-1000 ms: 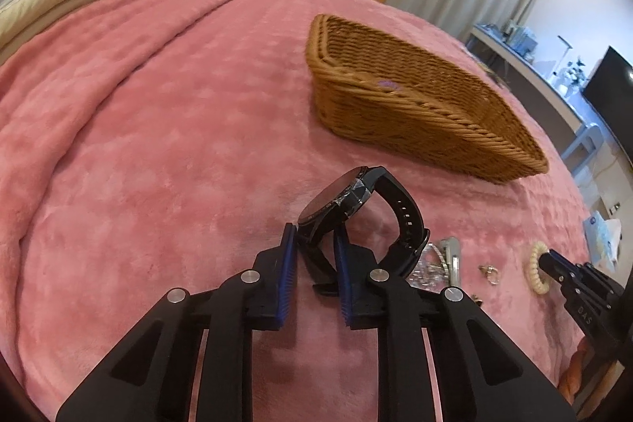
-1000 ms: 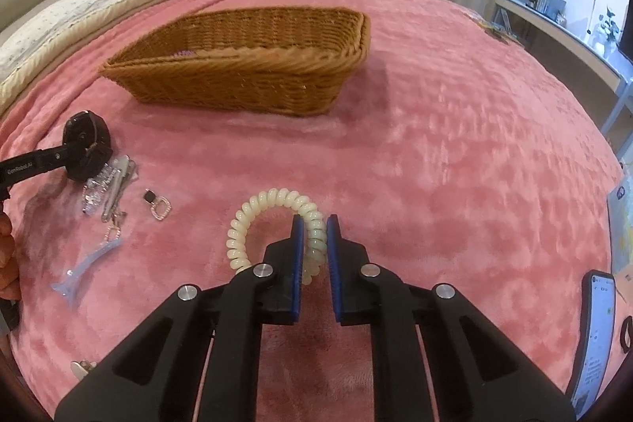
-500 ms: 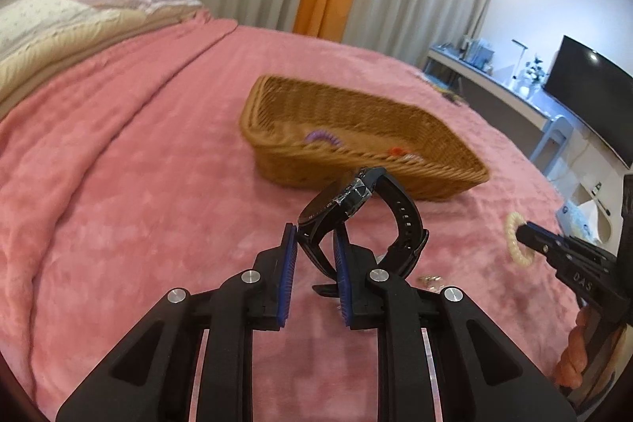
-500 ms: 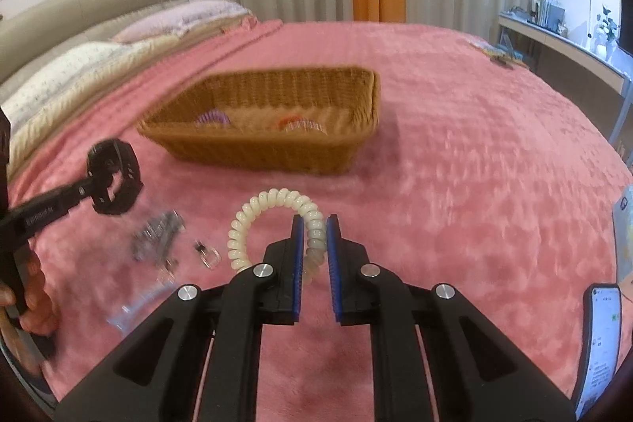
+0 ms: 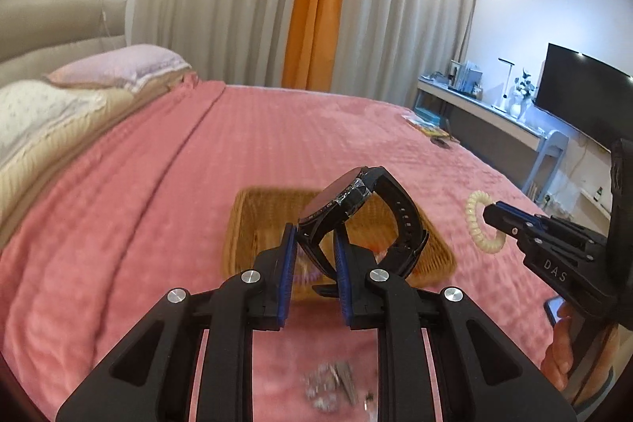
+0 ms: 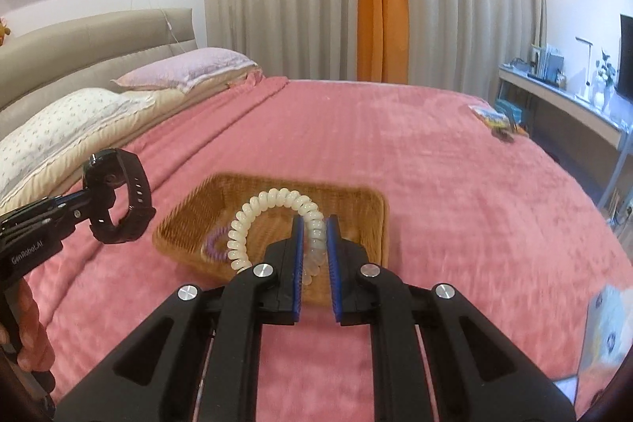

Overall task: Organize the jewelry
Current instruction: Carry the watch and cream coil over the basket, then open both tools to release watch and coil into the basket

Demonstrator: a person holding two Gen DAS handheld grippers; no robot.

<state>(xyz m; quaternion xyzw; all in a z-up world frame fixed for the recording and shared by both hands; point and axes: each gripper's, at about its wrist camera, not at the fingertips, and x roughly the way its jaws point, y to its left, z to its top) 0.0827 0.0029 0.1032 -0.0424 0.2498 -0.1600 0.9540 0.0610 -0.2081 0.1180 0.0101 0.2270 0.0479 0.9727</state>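
My left gripper (image 5: 314, 236) is shut on the strap of a black wristwatch (image 5: 356, 196), held in the air in front of the wicker basket (image 5: 237, 224) on the pink bedspread. My right gripper (image 6: 315, 228) is shut on a cream spiral hair tie (image 6: 253, 212), also lifted, with the basket (image 6: 372, 208) behind it. A purple coil (image 6: 215, 244) lies inside the basket. Each view shows the other gripper: the right one with the hair tie (image 5: 480, 224), the left one with the watch (image 6: 118, 192).
Small silver jewelry pieces (image 5: 330, 386) lie on the pink bedspread (image 5: 158, 204) below my left gripper. Pillows (image 6: 71, 117) sit at the left, a desk (image 5: 494, 113) and a dark screen (image 5: 581, 89) at the right. A person's hand (image 5: 561, 354) holds the right gripper's handle.
Both grippers have risen off the bedspread, carrying the watch and the hair tie. The basket now sits lower in both views, and the loose jewelry has dropped to the bottom edge.
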